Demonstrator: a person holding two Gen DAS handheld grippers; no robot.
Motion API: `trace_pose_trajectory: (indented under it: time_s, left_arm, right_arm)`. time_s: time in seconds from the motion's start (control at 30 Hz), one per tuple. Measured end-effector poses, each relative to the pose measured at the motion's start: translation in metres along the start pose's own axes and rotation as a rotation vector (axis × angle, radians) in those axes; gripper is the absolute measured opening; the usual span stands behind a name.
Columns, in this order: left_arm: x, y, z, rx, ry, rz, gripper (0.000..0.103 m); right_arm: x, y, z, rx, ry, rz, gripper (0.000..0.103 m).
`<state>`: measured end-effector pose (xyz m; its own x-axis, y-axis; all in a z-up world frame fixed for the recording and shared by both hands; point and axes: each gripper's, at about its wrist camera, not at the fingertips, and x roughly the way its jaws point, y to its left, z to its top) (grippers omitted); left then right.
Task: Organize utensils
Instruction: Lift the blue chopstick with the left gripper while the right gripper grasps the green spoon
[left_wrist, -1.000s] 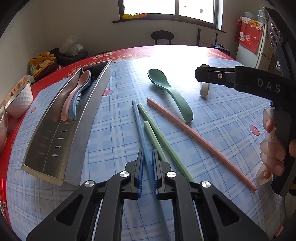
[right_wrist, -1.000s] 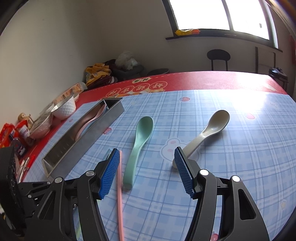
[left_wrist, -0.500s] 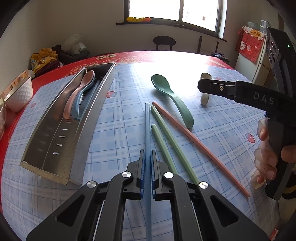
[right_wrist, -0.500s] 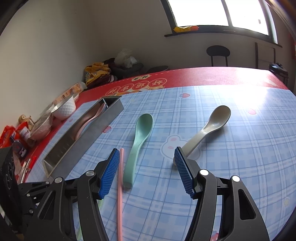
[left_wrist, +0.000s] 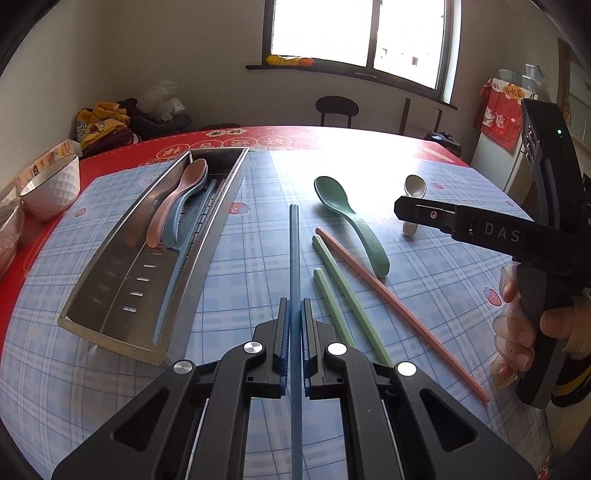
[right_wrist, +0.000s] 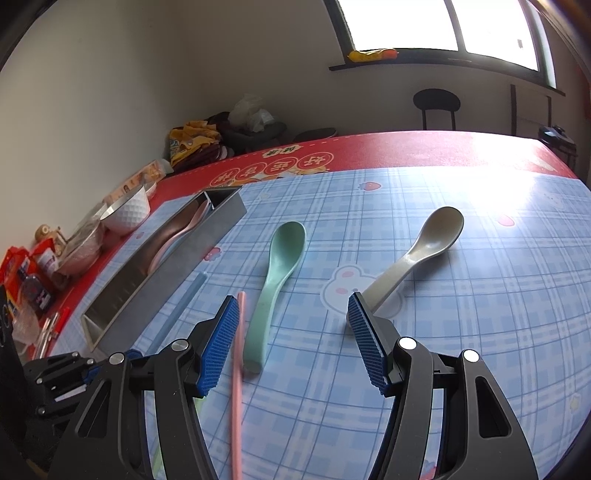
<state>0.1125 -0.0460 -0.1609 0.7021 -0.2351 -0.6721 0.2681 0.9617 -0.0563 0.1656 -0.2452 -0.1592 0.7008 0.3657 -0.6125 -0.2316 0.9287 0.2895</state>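
My left gripper (left_wrist: 294, 332) is shut on a blue chopstick (left_wrist: 294, 258) and holds it above the table, pointing away. The steel tray (left_wrist: 110, 325) to its left holds a pink spoon (left_wrist: 177, 199), a blue spoon (left_wrist: 175, 229) and another blue chopstick (left_wrist: 173, 288). Two green chopsticks (left_wrist: 343, 295), a pink chopstick (left_wrist: 388, 299), a green spoon (left_wrist: 351, 221) and a beige spoon (left_wrist: 413, 188) lie on the cloth. My right gripper (right_wrist: 291, 339) is open and empty, above the green spoon's (right_wrist: 277, 277) handle and the pink chopstick (right_wrist: 238, 362). The beige spoon (right_wrist: 417, 254) lies to the right.
A white bowl (left_wrist: 51, 188) and snack packets (right_wrist: 26, 273) stand along the table's left edge. The right gripper's body and the hand holding it (left_wrist: 532, 258) fill the right of the left wrist view. A stool (left_wrist: 336, 107) stands beyond the table.
My left gripper has closed on the blue chopstick and lifted it off the cloth, straightening it to point ahead. My right gripper has barely moved.
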Motion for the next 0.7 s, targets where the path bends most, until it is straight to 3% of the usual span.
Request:
trace_pose_trajectory:
  time_s: [0.43,0.6,0.7]
  left_arm:
    - [-0.018,0.008,-0.002,-0.045,-0.089,0.025,0.006]
    - [-0.020,0.011,-0.002,-0.057,-0.098,0.017,0.006]
    - [-0.021,0.013,-0.002,-0.065,-0.100,0.010,0.006]
  right_arm:
    - [0.002,-0.010,0.006,0.057,0.007,0.002,0.059]
    - [0.017,0.002,0.012,0.034,0.062,0.030,0.040]
    - [0.032,0.009,0.015,0.055,0.101,0.058,0.034]
